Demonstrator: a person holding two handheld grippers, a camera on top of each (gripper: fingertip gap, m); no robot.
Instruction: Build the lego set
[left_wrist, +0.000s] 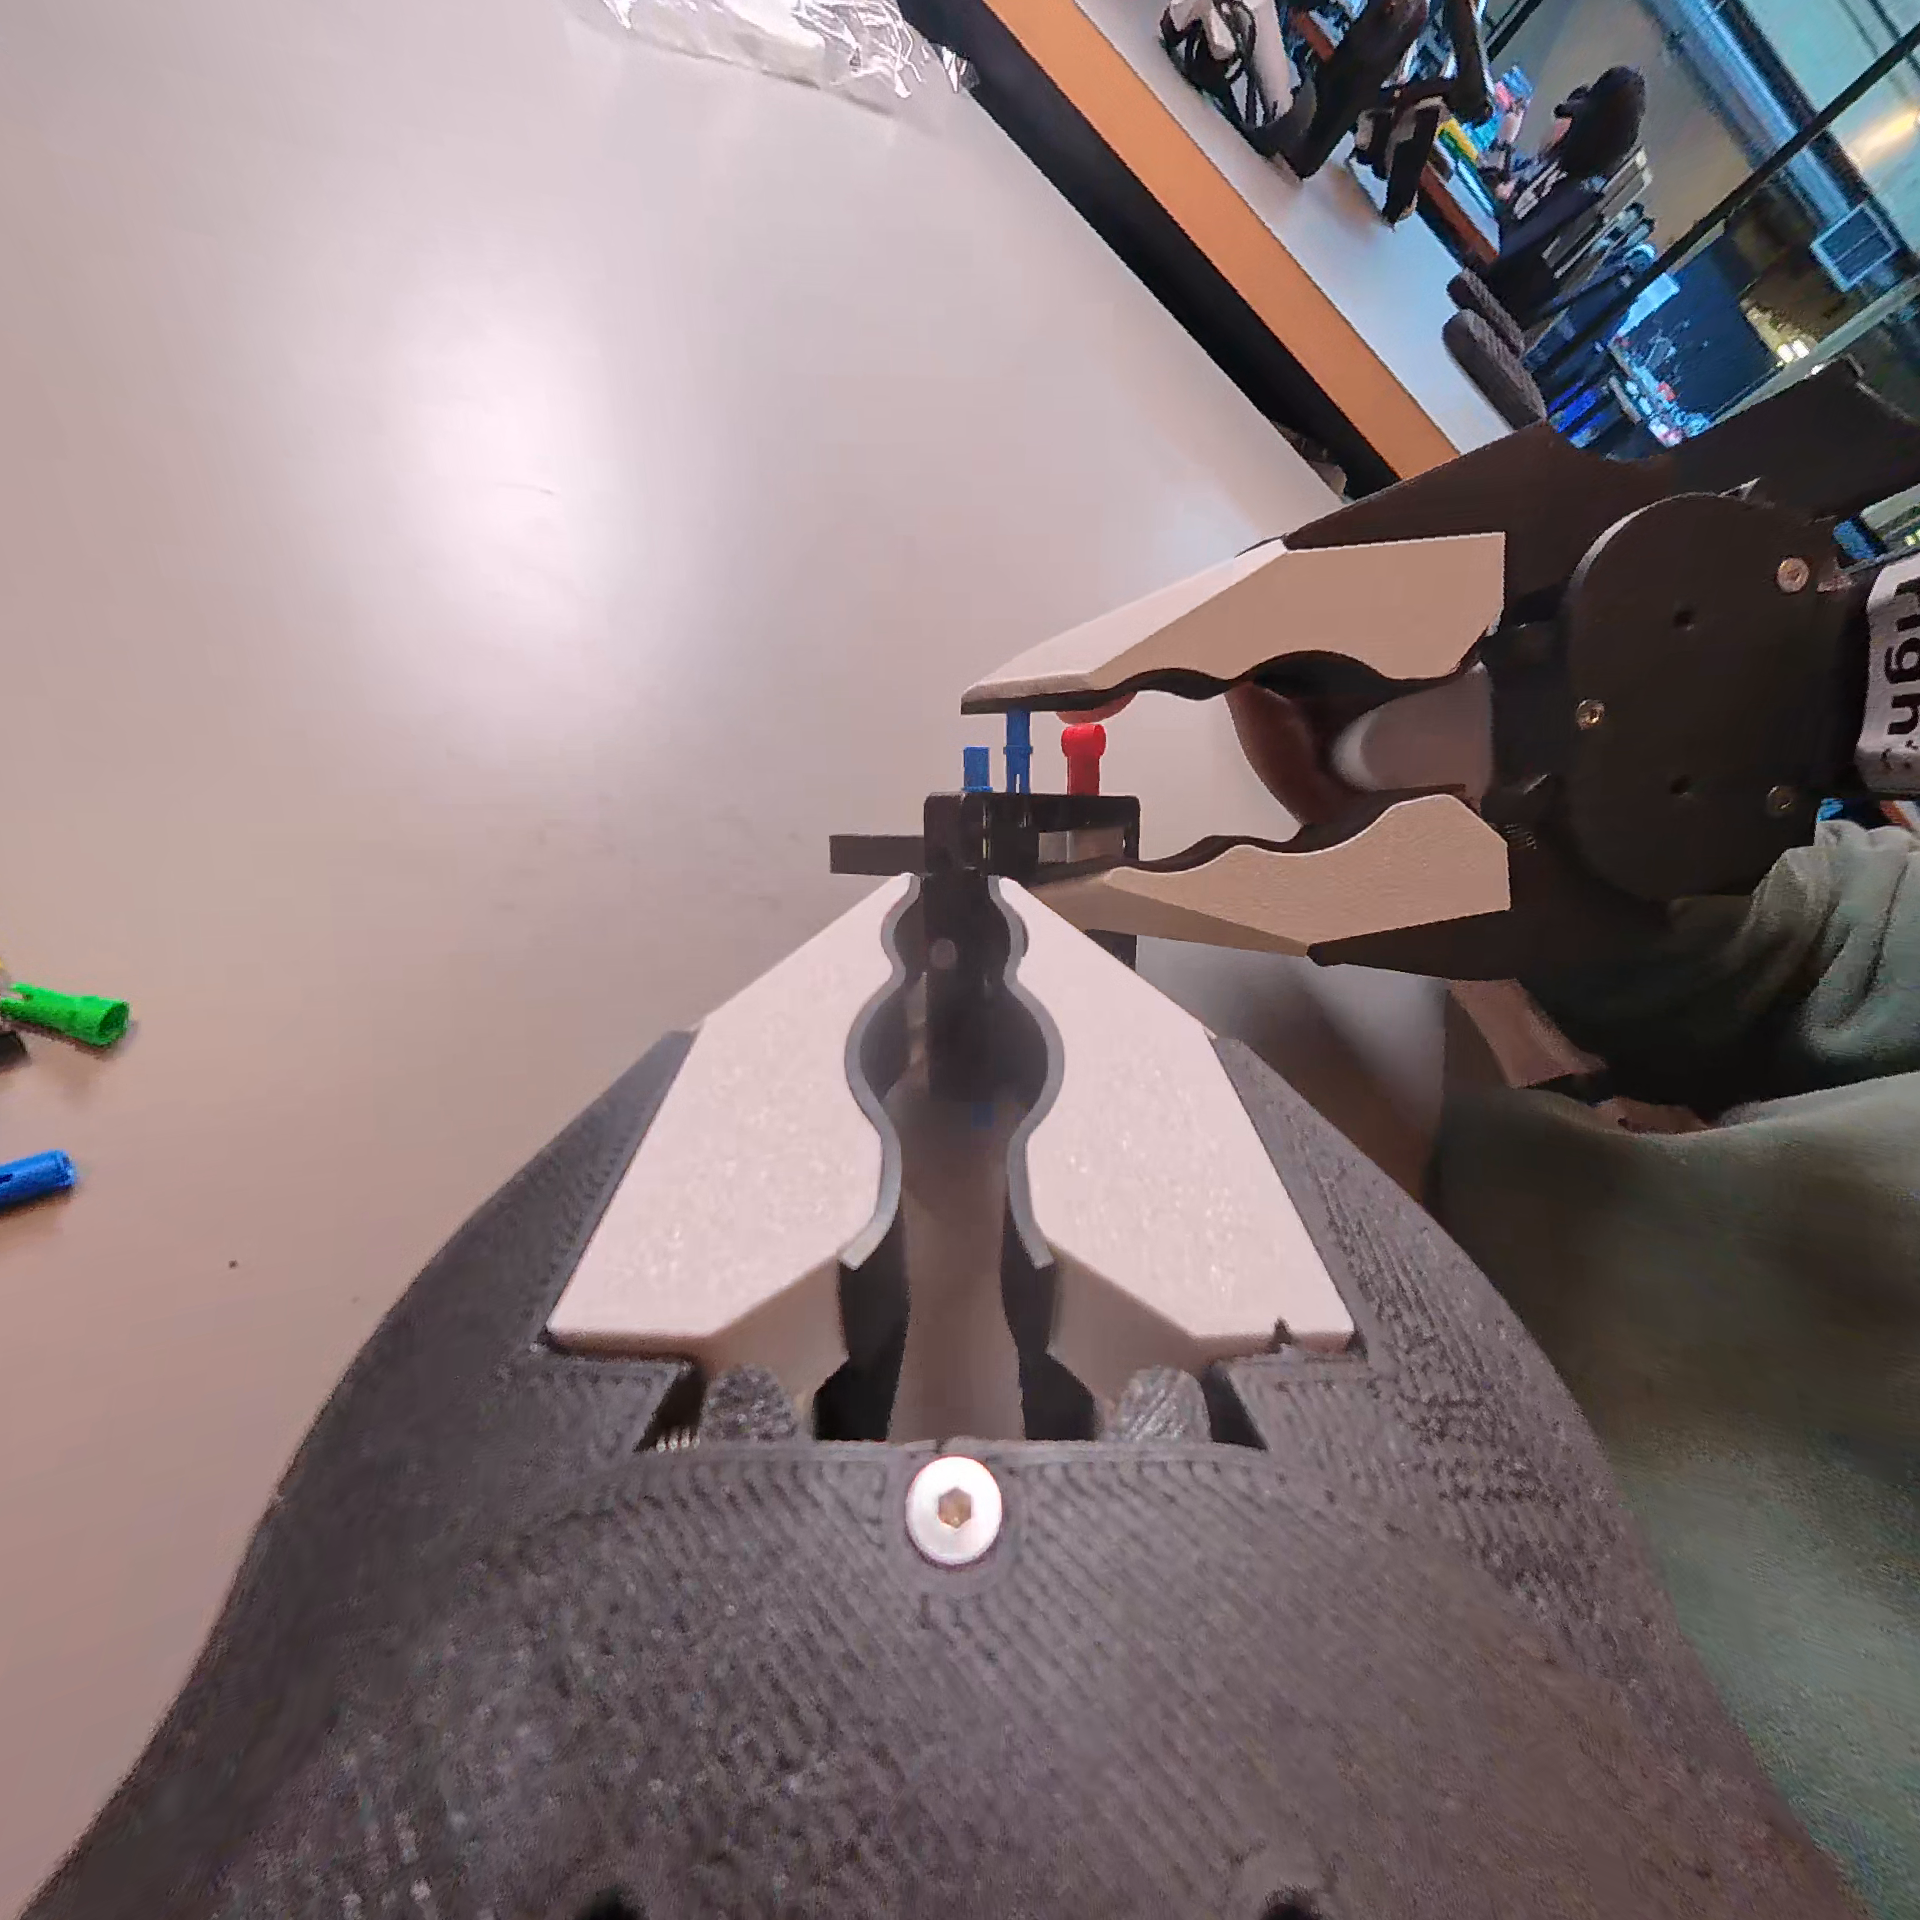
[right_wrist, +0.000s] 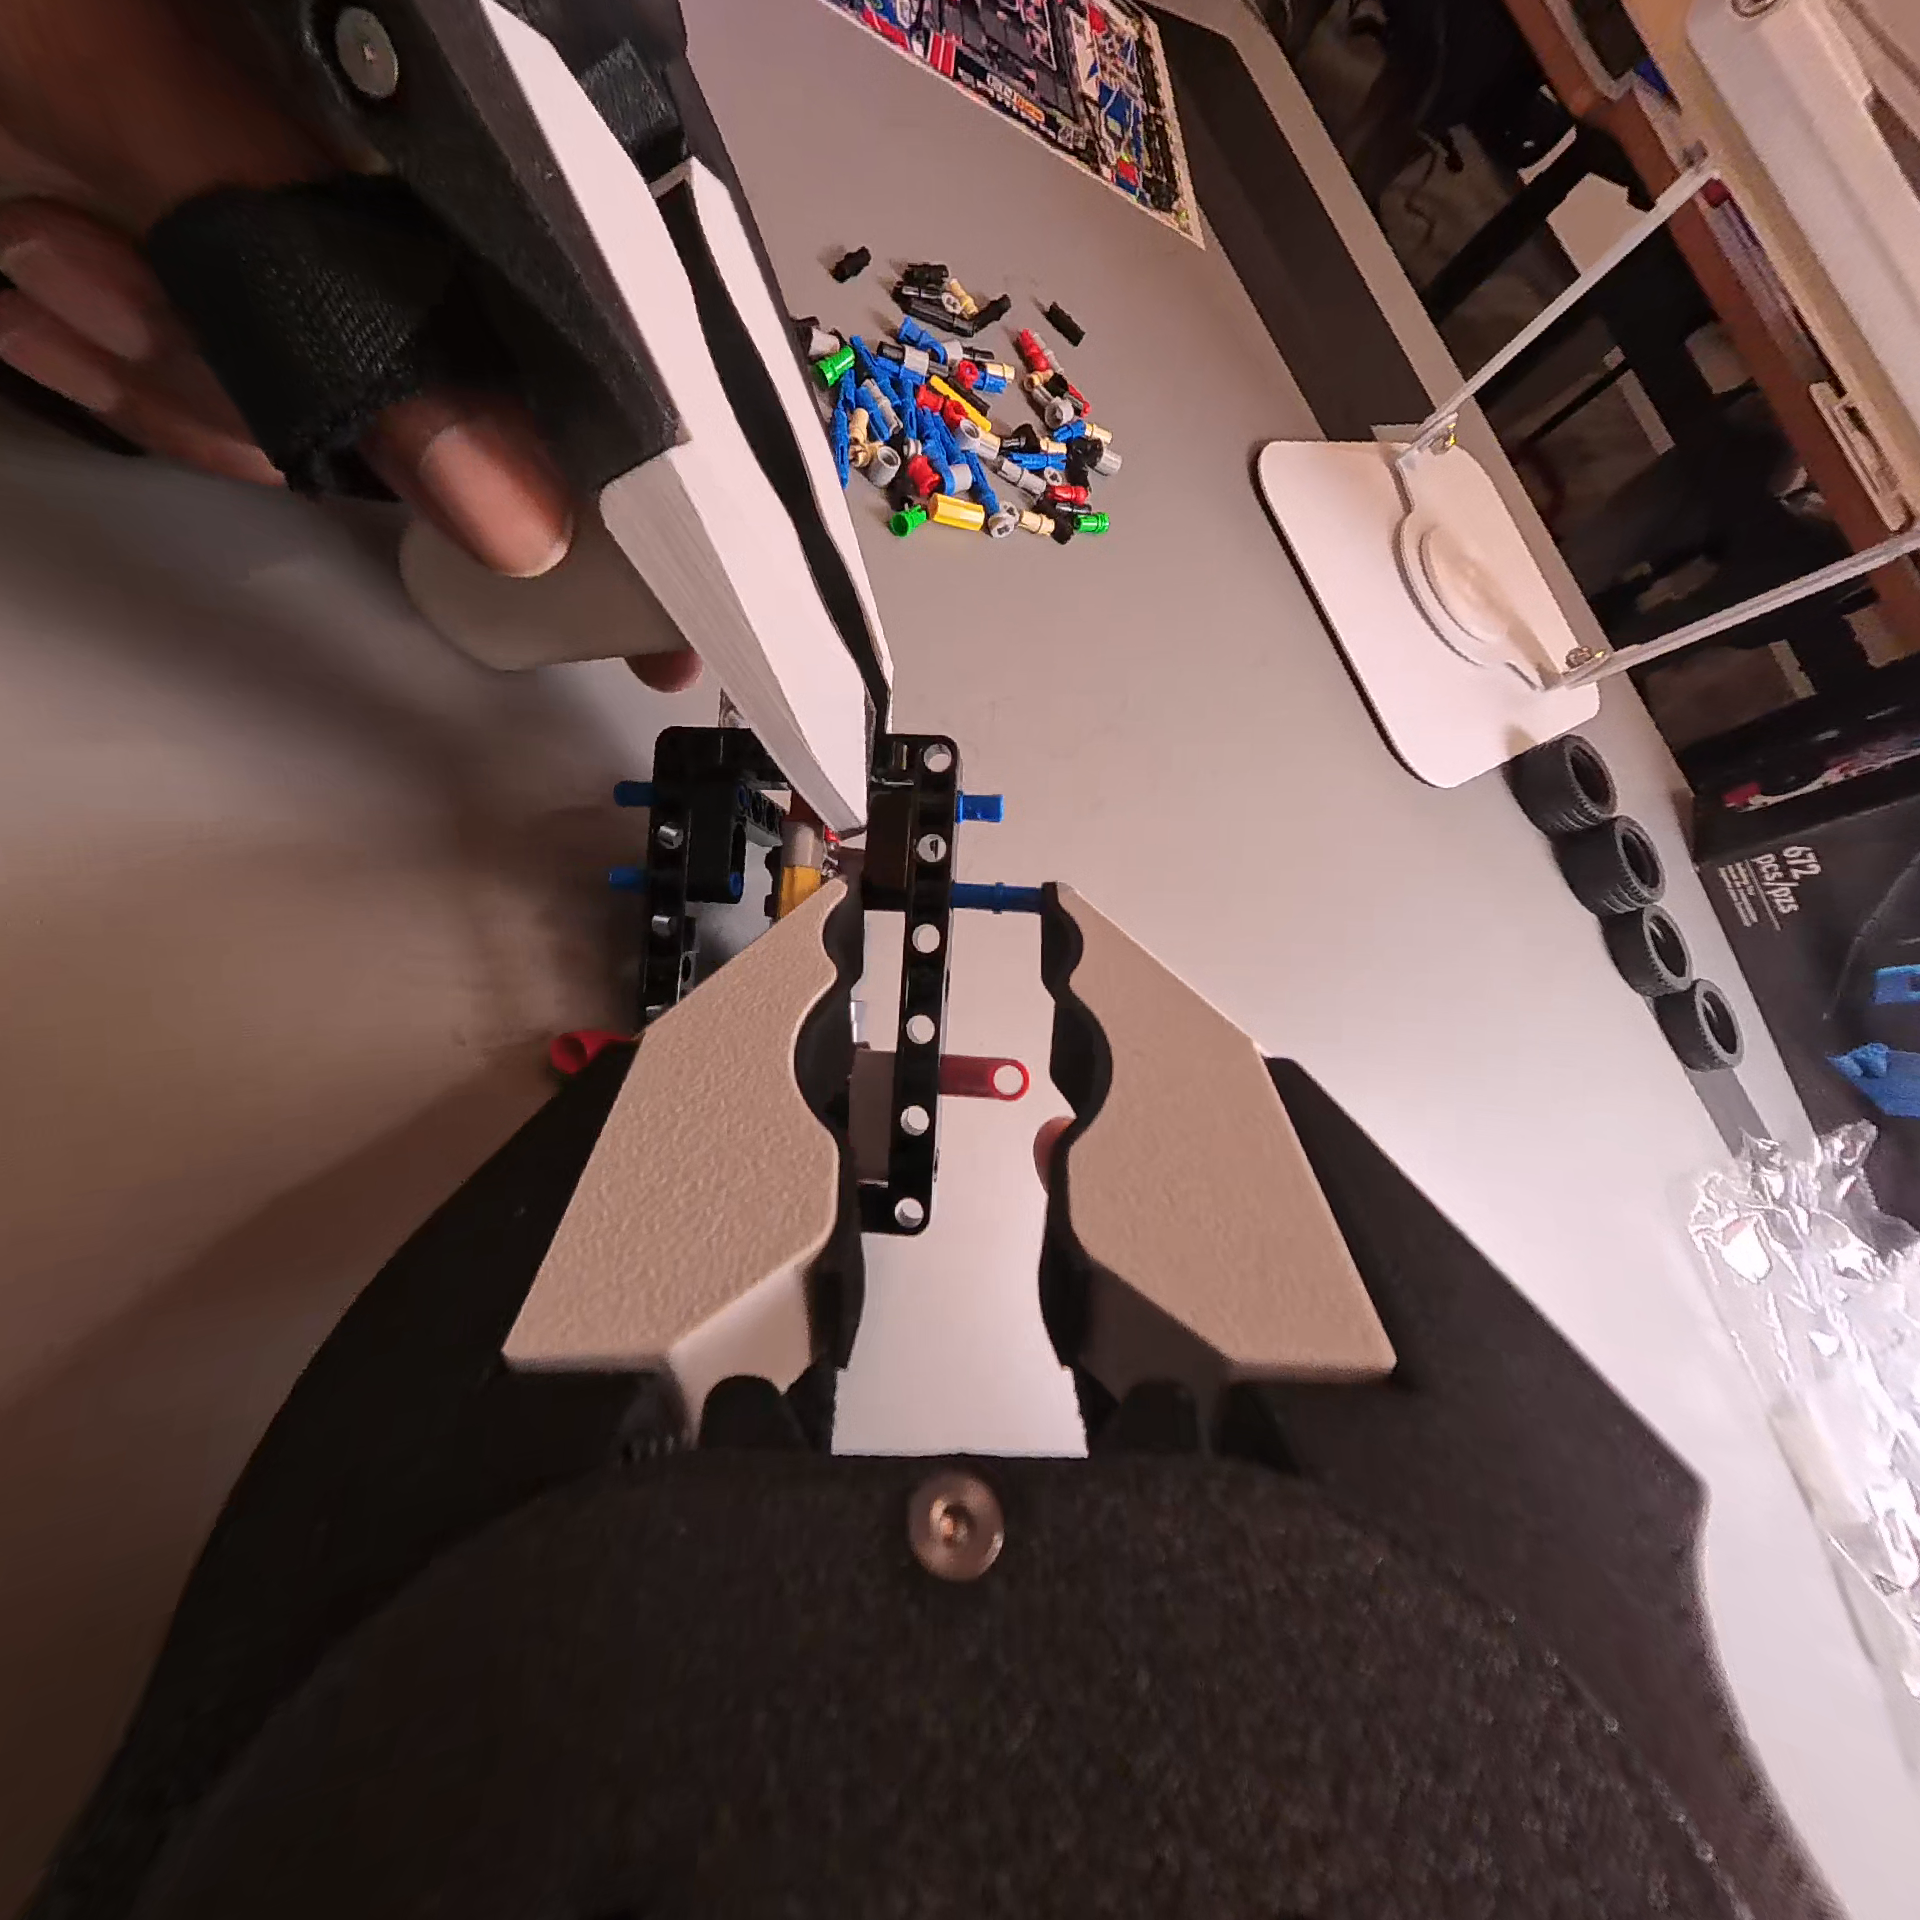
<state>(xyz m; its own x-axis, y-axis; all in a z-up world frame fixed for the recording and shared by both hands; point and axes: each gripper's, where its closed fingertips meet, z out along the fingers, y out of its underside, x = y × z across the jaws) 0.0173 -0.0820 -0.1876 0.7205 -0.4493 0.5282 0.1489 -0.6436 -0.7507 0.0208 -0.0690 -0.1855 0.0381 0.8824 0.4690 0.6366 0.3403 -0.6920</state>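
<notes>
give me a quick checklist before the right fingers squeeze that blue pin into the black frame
1. Left gripper clamped on the black frame: ok, fingers shut on it.
2. Right gripper open around the frame: ok, one finger on each side.
3. Upper finger on the long blue pin: ok, its tip meets the pin's end.
4. Pin in line with its hole: cannot tell.
5. Red pin clear of the finger: cannot tell, it sits very near.
6. Frame off the table: ok, held above it.
</notes>
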